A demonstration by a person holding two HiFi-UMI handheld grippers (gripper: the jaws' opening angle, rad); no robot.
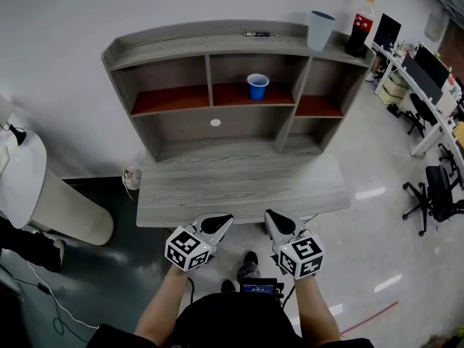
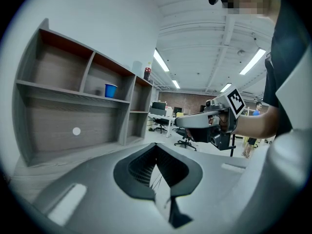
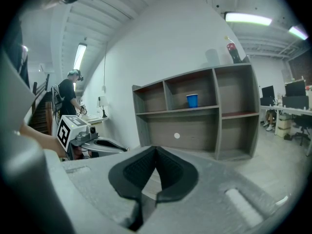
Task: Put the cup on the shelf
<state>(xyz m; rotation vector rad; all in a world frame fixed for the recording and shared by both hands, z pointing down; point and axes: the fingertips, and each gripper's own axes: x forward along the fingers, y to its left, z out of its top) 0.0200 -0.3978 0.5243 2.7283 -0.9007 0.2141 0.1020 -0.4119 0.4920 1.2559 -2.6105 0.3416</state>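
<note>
Blue cup (image 1: 257,86) stands in the upper middle compartment of the shelf (image 1: 217,38), on the red board, well apart from both tongs. Cup upright: long axis vertical, mouth up.

Left tongs (image 1: 223,222) and right tongs (image 1: 270,217) are side by side at the near edge of the surface (image 1: 239,187), tips toward the shelf. Both pairs pressed together, nothing between them.

On the shelf top, right end: pale cup (image 1: 320,30), upright, with a cola bottle (image 1: 359,27) just beside it.
</note>
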